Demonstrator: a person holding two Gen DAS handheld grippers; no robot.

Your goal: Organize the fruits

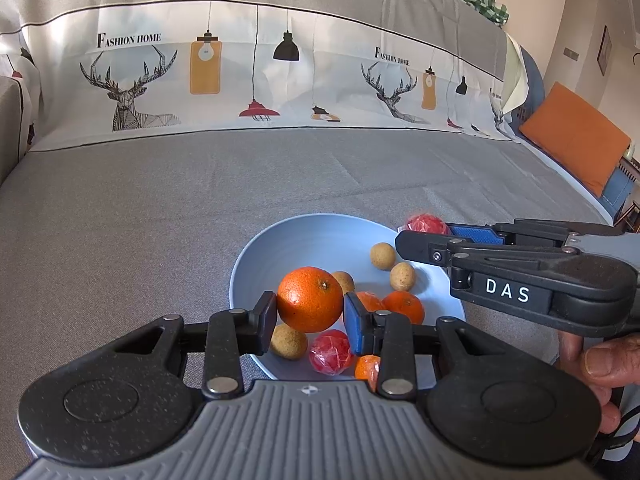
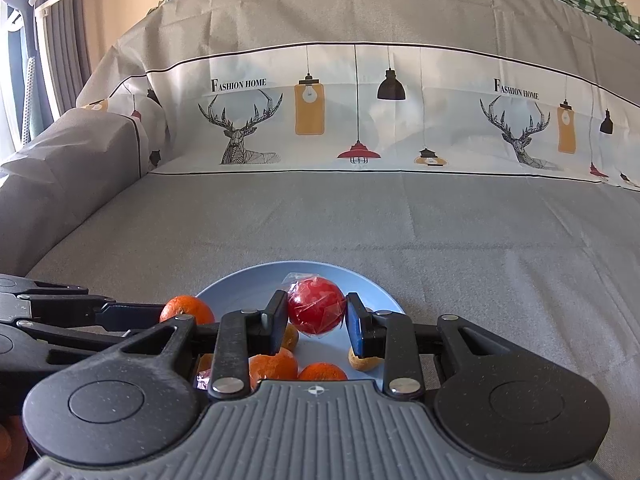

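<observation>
A light blue bowl (image 1: 304, 236) sits on the grey sofa seat and holds several small fruits. My left gripper (image 1: 310, 308) is shut on a large orange (image 1: 310, 298) and holds it over the bowl. My right gripper (image 2: 317, 314) is shut on a red plastic-wrapped fruit (image 2: 317, 306) above the bowl (image 2: 248, 282); it also shows at the bowl's right rim in the left wrist view (image 1: 426, 225). In the bowl lie small tan fruits (image 1: 383, 256), small oranges (image 1: 404, 306) and another red wrapped fruit (image 1: 330, 352).
The grey sofa seat (image 1: 140, 216) spreads around the bowl. A printed backrest cover (image 1: 256, 68) stands behind. An orange cushion (image 1: 576, 140) lies at the far right. A padded armrest (image 2: 60, 184) rises at the left in the right wrist view.
</observation>
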